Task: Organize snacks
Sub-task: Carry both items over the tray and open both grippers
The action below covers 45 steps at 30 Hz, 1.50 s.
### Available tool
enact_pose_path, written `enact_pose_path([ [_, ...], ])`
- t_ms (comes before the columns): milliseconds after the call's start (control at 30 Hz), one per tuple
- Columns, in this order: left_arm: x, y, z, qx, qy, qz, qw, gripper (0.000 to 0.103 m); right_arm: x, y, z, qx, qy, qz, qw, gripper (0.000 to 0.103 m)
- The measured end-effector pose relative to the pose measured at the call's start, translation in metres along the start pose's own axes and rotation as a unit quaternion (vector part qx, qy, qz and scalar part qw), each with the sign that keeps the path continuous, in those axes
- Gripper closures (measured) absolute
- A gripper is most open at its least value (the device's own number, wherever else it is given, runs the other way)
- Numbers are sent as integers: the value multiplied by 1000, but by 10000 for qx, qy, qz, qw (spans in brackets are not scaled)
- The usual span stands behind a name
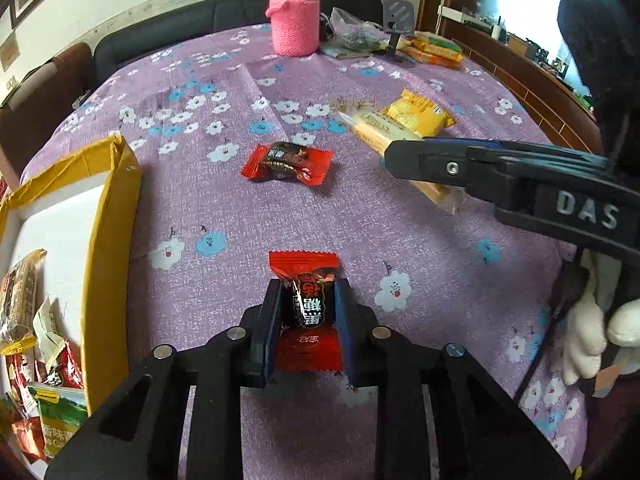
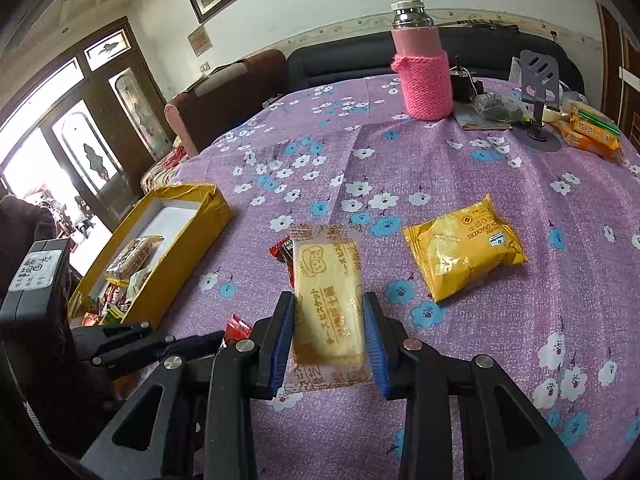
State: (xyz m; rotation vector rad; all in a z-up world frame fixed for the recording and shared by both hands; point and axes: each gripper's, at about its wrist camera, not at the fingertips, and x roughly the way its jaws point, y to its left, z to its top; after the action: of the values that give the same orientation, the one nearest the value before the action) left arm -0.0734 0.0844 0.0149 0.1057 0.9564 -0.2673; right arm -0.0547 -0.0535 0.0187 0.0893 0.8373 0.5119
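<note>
Left wrist: red candy (image 1: 306,300) in claw (image 1: 306,292).

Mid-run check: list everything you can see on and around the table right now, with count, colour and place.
Red candy: 1, red-black, in left gripper.
Second red candy: 1, mid-table.
Cheese biscuit pack: 1, pale yellow, in right gripper.
Yellow cracker bag: 1, on cloth, right side.
Yellow box: 1, left edge, snacks inside.
Pink flask: 1, far side.
Orange packs: several, far right.
Left gripper: jaws shut.
Right gripper: jaws shut.
</note>
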Motion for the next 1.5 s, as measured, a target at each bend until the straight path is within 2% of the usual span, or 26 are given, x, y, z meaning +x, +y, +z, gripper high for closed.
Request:
enact_pose_path([
  [133, -15, 10, 0, -289, -118, -264, 9992, 81, -1, -1, 0, 95, -64, 44, 9999, 68],
  [233, -44, 26, 0, -572, -412, -453, 9965, 81, -2, -1, 0, 134, -129, 80, 9998, 68],
  [333, -70, 45, -1, -792, -695, -492, 9932, 81, -4, 2, -1, 160, -174, 172, 9996, 68],
  [433, -92, 69, -4, -934, -881, -354, 9911, 80, -7, 12, 0, 145, -245, 266, 9992, 68],
  [533, -102, 95, -8, -1042, -903, -166, 9903, 80, -11, 26, 3, 156, -249, 518, 9982, 69],
  [700, -104, 148, -13, -1378, -861, 21, 9867, 80, -9, 79, 20, -77, -140, 983, 9950, 69],
  [867, -89, 198, -10, -1762, -700, 99, 9818, 80, 18, 154, 37, -614, 177, 1249, 9901, 69],
  [1067, -65, 246, -12, -2280, -463, 118, 9725, 80, 71, 215, 41, -1085, 630, 1170, 9852, 69],
  [1167, -60, 264, -21, -2675, -436, -152, 9625, 80, 91, 227, 36, -1209, 808, 1046, 9838, 69],
  [1300, -66, 273, -32, -2921, -506, -384, 9543, 74, 107, 229, 29, -1278, 936, 895, 9833, 65],
  [1400, -79, 269, -37, -3015, -622, -417, 9505, 59, 99, 221, 30, -1170, 839, 956, 9850, 65],
  [1500, -95, 258, -38, -3065, -768, -424, 9478, 50, 77, 207, 31, -1072, 591, 947, 9880, 61],
])
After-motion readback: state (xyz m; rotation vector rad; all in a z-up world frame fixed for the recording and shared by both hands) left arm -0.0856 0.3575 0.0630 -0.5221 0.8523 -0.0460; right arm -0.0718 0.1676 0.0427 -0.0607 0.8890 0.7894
